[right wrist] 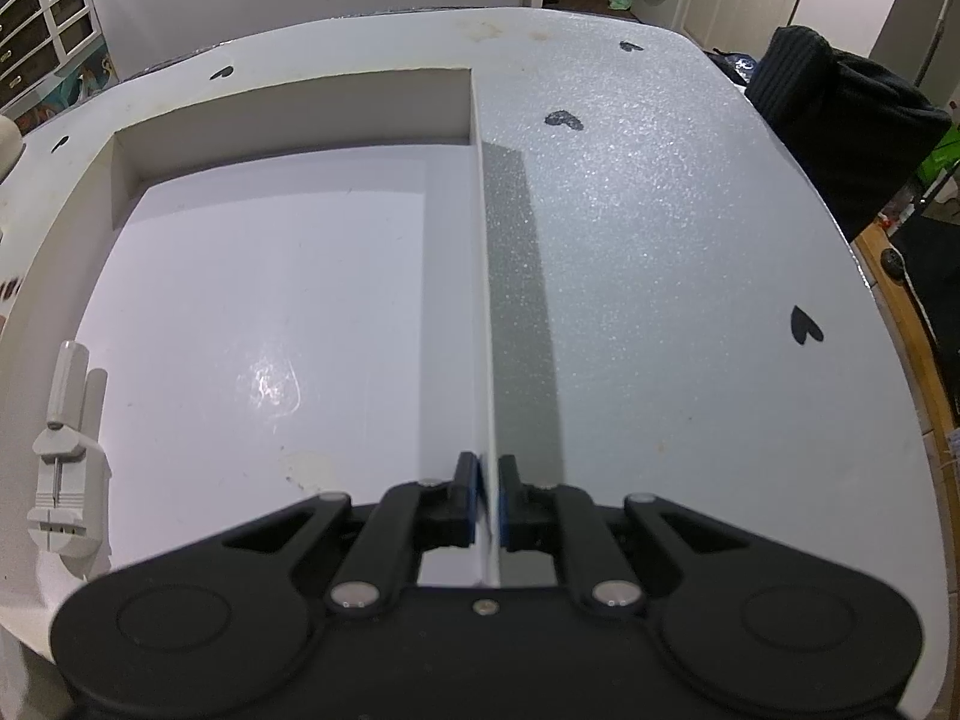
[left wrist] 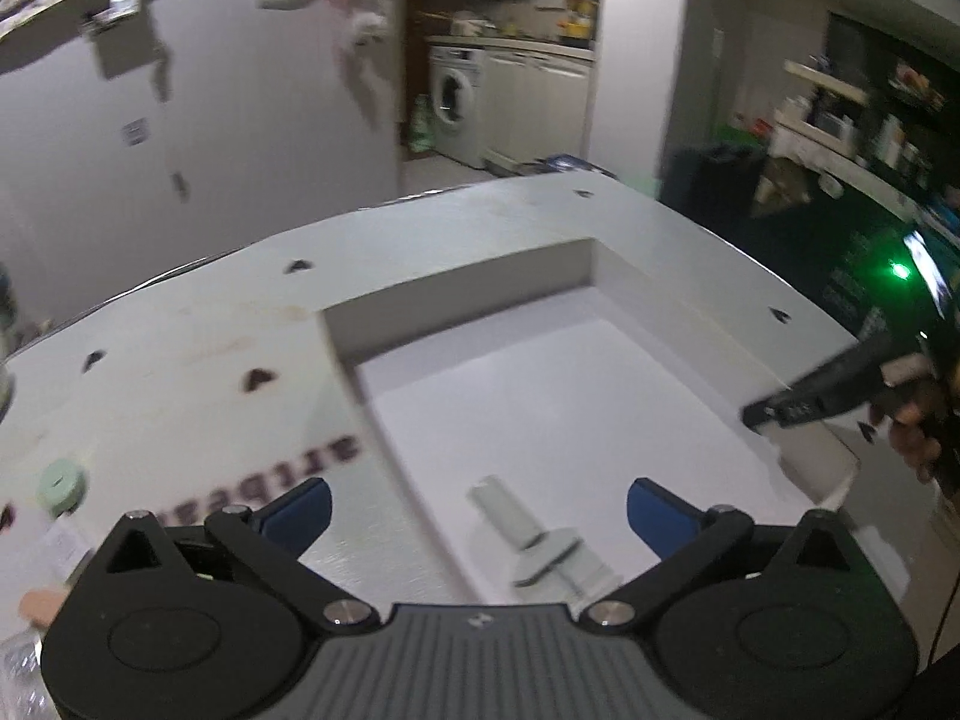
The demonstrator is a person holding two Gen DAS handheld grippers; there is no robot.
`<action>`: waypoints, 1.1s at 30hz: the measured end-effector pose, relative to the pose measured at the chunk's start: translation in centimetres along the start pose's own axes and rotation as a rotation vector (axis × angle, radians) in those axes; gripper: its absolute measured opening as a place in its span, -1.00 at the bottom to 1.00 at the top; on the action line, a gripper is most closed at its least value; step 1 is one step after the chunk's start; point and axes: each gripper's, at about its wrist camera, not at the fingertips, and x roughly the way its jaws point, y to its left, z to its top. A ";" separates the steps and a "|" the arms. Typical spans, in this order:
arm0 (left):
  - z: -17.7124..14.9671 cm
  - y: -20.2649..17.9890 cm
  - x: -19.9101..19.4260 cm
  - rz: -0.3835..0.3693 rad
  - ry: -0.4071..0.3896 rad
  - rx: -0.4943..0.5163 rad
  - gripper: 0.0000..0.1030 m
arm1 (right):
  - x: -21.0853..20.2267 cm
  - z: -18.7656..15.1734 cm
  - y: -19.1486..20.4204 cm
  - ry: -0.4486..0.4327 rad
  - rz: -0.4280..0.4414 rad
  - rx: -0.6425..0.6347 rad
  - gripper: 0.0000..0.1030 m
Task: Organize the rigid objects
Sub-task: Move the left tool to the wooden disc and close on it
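Observation:
A shallow white box (left wrist: 468, 282) lies on the white foam table (left wrist: 180, 372). A small grey plastic tool (left wrist: 534, 531) lies on the box floor near its front; it also shows in the right wrist view (right wrist: 66, 468) at the left. My left gripper (left wrist: 479, 504) is open and empty, just above and in front of the grey tool. My right gripper (right wrist: 489, 501) is shut on the right wall of the box (right wrist: 485, 312), and it shows from outside in the left wrist view (left wrist: 774, 414).
A mint green round object (left wrist: 60, 486) and a label lie on the table at the left. Black heart marks (right wrist: 564, 119) dot the foam. A dark chair (right wrist: 840, 120) stands at the right. A washing machine (left wrist: 456, 102) is far behind.

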 end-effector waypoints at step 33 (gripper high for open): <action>-9.0 5.4 2.8 0.047 0.146 0.003 0.42 | -0.1 0.0 0.1 -0.002 -0.002 -0.002 -0.84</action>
